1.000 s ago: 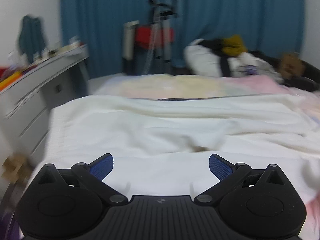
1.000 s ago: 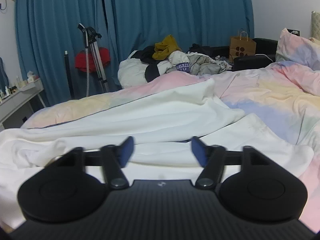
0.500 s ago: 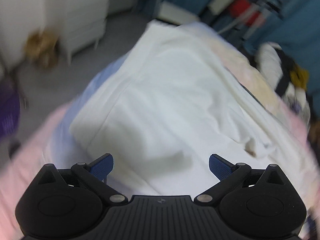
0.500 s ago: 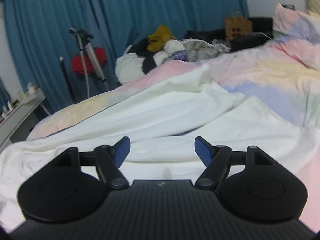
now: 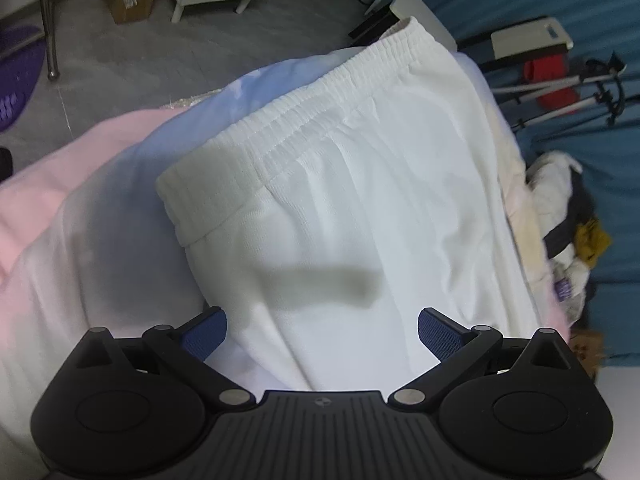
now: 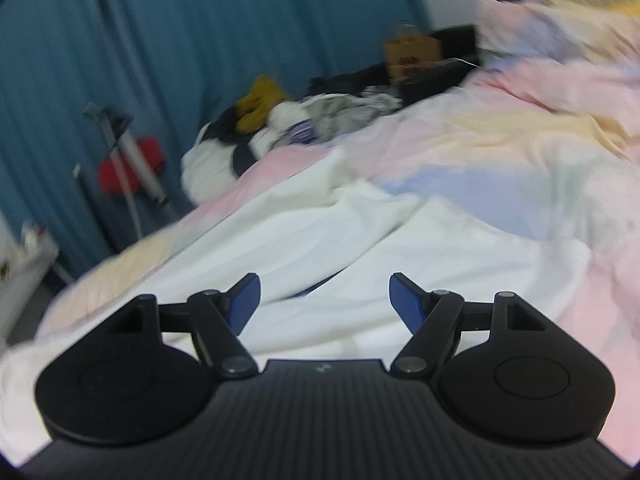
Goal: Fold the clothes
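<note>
Blue curtains (image 6: 200,40) are backing a pastel duvet (image 6: 520,152) where the white trousers (image 5: 380,200) are lying spread, waistband (image 5: 280,120) towards eleven o'clock in the left wrist view. Big change: a second ago the left gripper (image 5: 322,330) was looking level across the bed; now it is tipping steeply down over the waistband end, jaws wide and holding nothing. The right gripper (image 6: 325,300) is swinging too, its view blurring, jaws also wide and empty above the legs (image 6: 320,240). My read: both are lining up over the garment, though for which fold I cannot tell.
</note>
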Demonstrator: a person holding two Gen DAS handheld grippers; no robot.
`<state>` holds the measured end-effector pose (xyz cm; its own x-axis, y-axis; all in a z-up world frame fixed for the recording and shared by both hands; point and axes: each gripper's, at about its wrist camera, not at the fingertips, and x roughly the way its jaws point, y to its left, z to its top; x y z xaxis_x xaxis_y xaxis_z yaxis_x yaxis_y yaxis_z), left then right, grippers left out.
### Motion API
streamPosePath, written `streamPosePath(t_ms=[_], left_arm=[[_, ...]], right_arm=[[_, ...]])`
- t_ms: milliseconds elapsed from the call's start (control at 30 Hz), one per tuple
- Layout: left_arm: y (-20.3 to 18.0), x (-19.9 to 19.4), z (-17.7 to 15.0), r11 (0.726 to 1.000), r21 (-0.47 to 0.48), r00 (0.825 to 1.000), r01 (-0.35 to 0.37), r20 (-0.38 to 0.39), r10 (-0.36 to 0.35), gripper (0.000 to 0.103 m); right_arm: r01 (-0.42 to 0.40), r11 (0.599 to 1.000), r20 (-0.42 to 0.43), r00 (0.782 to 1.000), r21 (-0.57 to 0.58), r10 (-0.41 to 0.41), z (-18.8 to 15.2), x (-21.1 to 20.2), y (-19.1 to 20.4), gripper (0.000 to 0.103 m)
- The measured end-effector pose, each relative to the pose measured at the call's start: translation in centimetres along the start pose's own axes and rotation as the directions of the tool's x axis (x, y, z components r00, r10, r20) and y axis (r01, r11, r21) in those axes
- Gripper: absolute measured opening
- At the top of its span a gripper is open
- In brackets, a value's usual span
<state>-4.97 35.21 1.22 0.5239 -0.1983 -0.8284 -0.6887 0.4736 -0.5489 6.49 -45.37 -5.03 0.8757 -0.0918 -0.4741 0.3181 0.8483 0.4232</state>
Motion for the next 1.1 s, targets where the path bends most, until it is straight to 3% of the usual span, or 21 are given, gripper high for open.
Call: streamPosePath(t_ms=[167,233,367,467,567,700,733,833,1033,1100], left_arm=[[1.2,-0.4,-0.3,0.997,-0.047,0.998,0.056,0.002,-0.056,0.103],[0.9,0.1,-0.5,0.995,-0.061,0.997,0.079,-0.006,-0.08,0.103],[0.7,0.9,-0.3,0.994,-0.087,0.998,0.062,-0.012,-0.064,0.102],[1.4,0.8,-0.5,0.991,-0.125,0.999,0.041,0.02,-0.039,0.103],[2.2,1.1,-0.3,0.986,-0.158,0.999,0.043,0.013,-0.042,0.103],[2.6,1.6,0.2,0.98,-0.188,0.998,0.059,0.006,-0.059,0.103],[2.6,1.7,0.2,0.979,-0.193,0.998,0.063,0.01,-0.062,0.103],[2.7,1.7,0.3,0.977,-0.202,0.997,0.071,0.021,-0.068,0.103],[2.9,2.0,0.5,0.975,-0.204,0.996,0.085,0.027,-0.081,0.098],[2.8,2.2,0.6,0.976,-0.203,0.996,0.084,0.028,-0.08,0.096]], right_arm=[[0.09,0.963,0.032,0.994,0.255,-0.101,1.3,-0.4,-6.4,0.073],[0.153,0.923,0.045,0.983,0.352,-0.18,1.3,-1.1,-9.1,0.074],[0.237,0.817,0.03,0.955,0.526,-0.296,0.3,-2.2,-13.6,0.075],[0.25,0.793,-0.005,0.955,0.556,-0.297,-0.1,-1.0,-14.8,0.075],[0.27,0.792,-0.047,0.955,0.547,-0.293,-0.3,1.6,-15.2,0.074],[0.299,0.794,-0.104,0.952,0.529,-0.289,-0.5,5.2,-15.7,0.065],[0.306,0.794,-0.118,0.95,0.525,-0.288,-0.5,6.2,-15.8,0.057],[0.346,0.802,-0.139,0.937,0.487,-0.32,-0.6,7.8,-15.5,0.01],[0.265,0.877,0.098,0.939,0.4,-0.329,1.6,5.2,-11.9,0.006],[0.262,0.884,0.13,0.934,0.386,-0.333,1.9,4.8,-11.4,0.006]])
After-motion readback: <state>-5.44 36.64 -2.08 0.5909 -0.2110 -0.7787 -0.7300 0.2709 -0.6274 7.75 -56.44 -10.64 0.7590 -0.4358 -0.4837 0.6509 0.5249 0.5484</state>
